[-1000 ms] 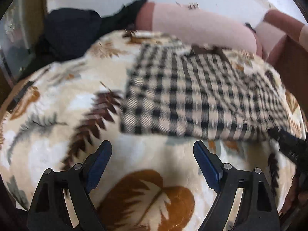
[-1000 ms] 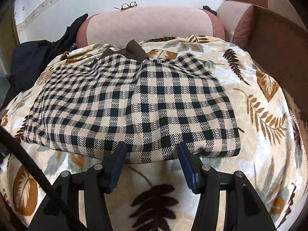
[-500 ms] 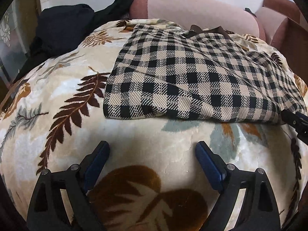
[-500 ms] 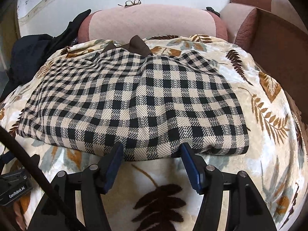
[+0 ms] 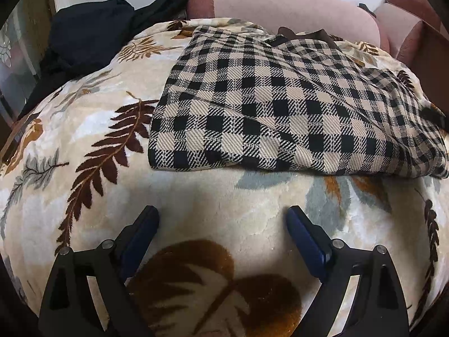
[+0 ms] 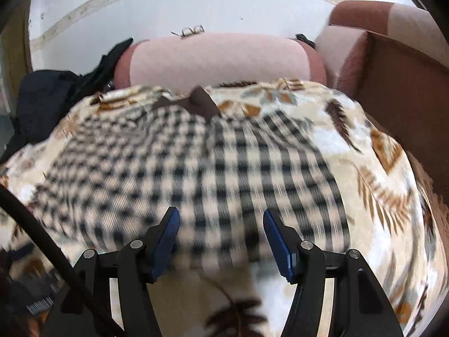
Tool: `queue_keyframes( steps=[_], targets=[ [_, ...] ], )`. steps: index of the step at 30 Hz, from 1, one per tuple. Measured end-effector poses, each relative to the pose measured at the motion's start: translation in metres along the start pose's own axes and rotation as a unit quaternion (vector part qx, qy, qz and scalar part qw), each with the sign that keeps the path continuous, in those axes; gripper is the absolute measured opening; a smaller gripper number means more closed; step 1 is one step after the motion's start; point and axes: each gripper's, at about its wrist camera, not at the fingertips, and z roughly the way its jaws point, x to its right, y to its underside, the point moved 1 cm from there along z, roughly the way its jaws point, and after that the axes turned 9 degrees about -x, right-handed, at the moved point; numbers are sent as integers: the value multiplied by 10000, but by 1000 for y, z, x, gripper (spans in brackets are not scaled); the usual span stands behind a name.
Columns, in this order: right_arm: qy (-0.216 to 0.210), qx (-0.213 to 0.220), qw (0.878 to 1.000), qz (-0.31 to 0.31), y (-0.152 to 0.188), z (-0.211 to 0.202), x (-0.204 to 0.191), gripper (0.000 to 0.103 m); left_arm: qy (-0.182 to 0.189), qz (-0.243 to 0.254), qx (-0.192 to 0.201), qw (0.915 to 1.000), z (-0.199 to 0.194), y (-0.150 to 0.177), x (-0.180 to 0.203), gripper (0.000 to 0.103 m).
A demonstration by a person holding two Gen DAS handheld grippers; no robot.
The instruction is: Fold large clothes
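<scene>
Left gripper (image 5: 223, 221): spread wide, nothing between the fingers, hovering over bare leaf-print blanket (image 5: 84, 118). Checked garment (image 5: 280, 106) lying folded flat ahead of it, near hem just beyond the fingertips, not touching; left corner of the hem roughly in line with the left finger, rest running off to the right.

Right gripper (image 6: 219, 224): also spread, blue pads (image 6: 168, 233) either side of the garment's (image 6: 196, 168) near hem, fabric lying between the fingers but not pinched. View motion-blurred, so contact between pads and cloth cannot be told.

Brown collar (image 6: 196, 102) at the far end of the garment. Beyond it: pink sofa backrest (image 6: 219, 59), glasses (image 6: 192, 30) on top. Dark clothing pile (image 5: 89, 31) far left of both grippers.
</scene>
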Motion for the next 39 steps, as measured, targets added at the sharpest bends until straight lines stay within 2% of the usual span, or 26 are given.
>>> queue_keyframes(
  steps=[2,5,9,14,18,23,30,36,39],
  targets=[
    [-61,-37,9999,-104,-15,10,-5,66,18,-6,38,10000,0,0,-1,92],
    [-122,-325,9993,-122,-26,40,-11,66,36,-17,-17,10000,1,-1,-2,93],
    [60,-866,9958,-302,-15,80,-15,66,79,-7,-168,9998,3,-6,-4,94],
    [152,-1118,9930,-346,-2,77,-21,69,63,2,-232,9997,5,-7,-3,94],
    [257,-1041,9930,-499,12,68,-26,69,90,-9,-242,9997,5,-8,-4,94],
    [178,-918,9945,-465,17,55,-21,69,178,-45,-225,9996,3,-7,-5,94],
    [518,-264,9967,-566,12,27,-17,69,413,-234,-103,9988,-11,-6,-8,94],
    [499,-348,9967,-544,12,28,-14,69,213,-171,162,9995,-23,-7,-7,94],
    [520,-340,9967,-519,11,29,-13,69,215,-211,145,9994,-24,-7,-10,94]
  ],
)
